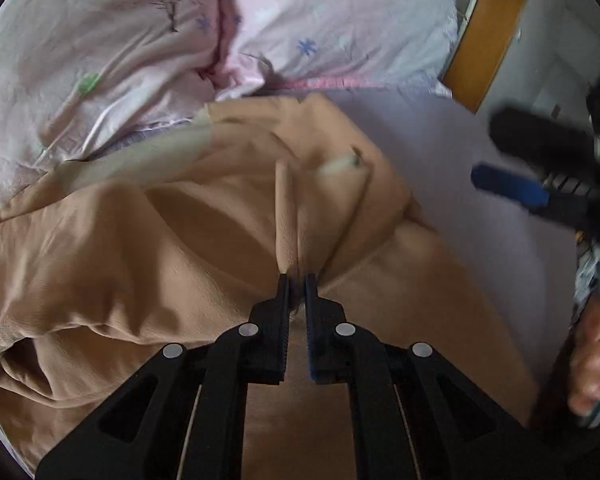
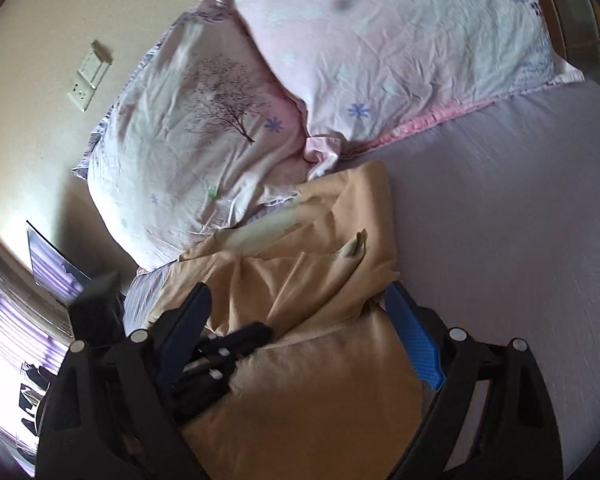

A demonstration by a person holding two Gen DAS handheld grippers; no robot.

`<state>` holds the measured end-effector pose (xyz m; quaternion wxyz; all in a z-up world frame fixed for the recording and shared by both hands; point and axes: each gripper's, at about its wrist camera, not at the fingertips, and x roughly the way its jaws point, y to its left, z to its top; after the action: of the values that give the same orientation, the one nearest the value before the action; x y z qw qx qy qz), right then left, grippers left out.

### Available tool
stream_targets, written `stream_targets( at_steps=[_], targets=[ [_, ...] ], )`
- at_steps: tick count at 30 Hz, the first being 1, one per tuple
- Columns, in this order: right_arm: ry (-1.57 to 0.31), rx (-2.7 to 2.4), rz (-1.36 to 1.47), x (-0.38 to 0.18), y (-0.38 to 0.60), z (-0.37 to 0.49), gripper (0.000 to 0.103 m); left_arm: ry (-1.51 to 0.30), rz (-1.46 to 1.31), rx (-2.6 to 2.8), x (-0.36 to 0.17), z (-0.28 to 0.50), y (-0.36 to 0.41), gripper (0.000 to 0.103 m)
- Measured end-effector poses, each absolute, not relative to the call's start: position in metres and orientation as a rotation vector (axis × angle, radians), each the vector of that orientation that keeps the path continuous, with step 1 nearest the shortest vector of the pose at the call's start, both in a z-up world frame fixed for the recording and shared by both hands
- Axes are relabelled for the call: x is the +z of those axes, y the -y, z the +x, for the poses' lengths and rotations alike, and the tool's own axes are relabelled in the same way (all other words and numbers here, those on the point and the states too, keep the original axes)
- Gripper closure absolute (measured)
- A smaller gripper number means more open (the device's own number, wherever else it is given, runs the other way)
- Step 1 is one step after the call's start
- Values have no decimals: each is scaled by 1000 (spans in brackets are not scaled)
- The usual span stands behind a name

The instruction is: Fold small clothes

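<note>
A tan garment (image 1: pixel 148 248) lies crumpled on the lavender bed sheet (image 1: pixel 452 152), with a pale waistband along its far edge. My left gripper (image 1: pixel 297 280) is shut on a raised fold of the garment near its middle. My right gripper (image 1: pixel 496 160) shows blurred at the right of the left wrist view, off the cloth. In the right wrist view the right gripper (image 2: pixel 300 300) is open above the garment (image 2: pixel 316 380), its blue-padded fingers (image 2: pixel 414 344) wide apart, and the left gripper (image 2: pixel 256 334) pinches the cloth below it.
Two pink floral pillows (image 2: pixel 204 132) (image 2: pixel 380 40) lie at the head of the bed beyond the garment. A wooden bed frame (image 1: pixel 488 28) runs along the right. A wall with a socket plate (image 2: pixel 88 76) is to the left.
</note>
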<state>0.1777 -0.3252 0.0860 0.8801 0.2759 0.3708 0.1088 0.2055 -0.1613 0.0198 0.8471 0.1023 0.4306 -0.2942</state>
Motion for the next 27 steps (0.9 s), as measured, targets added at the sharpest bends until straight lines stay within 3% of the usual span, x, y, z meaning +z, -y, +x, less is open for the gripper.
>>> stream_targets(
  at_steps=[2, 3, 4, 6, 8, 11, 15, 18, 21, 23, 25, 27],
  targets=[
    [-785, 230, 573, 84, 328, 182, 18, -839, 243, -641, 33, 187, 153, 94],
    [-786, 231, 555, 85, 328, 185, 21, -827, 194, -671, 45, 182, 138, 83],
    [-789, 231, 534, 85, 326, 189, 29, -802, 143, -680, 57, 179, 121, 58],
    [-812, 237, 493, 85, 319, 201, 41, -706, 98, -603, 79, 175, 81, 28],
    [-852, 217, 461, 81, 309, 216, 51, -639, 116, -448, 87, 181, 45, 26],
    [-924, 188, 466, 68, 299, 234, 62, -692, 122, -243, 76, 200, 2, 26],
    [-903, 188, 332, 76, 263, 227, 61, -772, 116, -178, 49, 206, -26, 26],
    [-919, 143, 180, 75, 226, 228, 43, -813, 110, -179, 30, 207, -31, 26],
    [-952, 78, 98, 61, 206, 239, 44, -843, 113, -181, 18, 211, -29, 26],
    [-965, 51, 61, 51, 204, 249, 96, -863, 121, -183, 15, 209, -26, 26],
    [-946, 73, 123, 49, 216, 253, 97, -865, 103, -190, 16, 209, -29, 26],
    [-800, 103, 231, 70, 236, 236, 97, -872, 74, -202, 16, 209, -33, 26]
  ],
)
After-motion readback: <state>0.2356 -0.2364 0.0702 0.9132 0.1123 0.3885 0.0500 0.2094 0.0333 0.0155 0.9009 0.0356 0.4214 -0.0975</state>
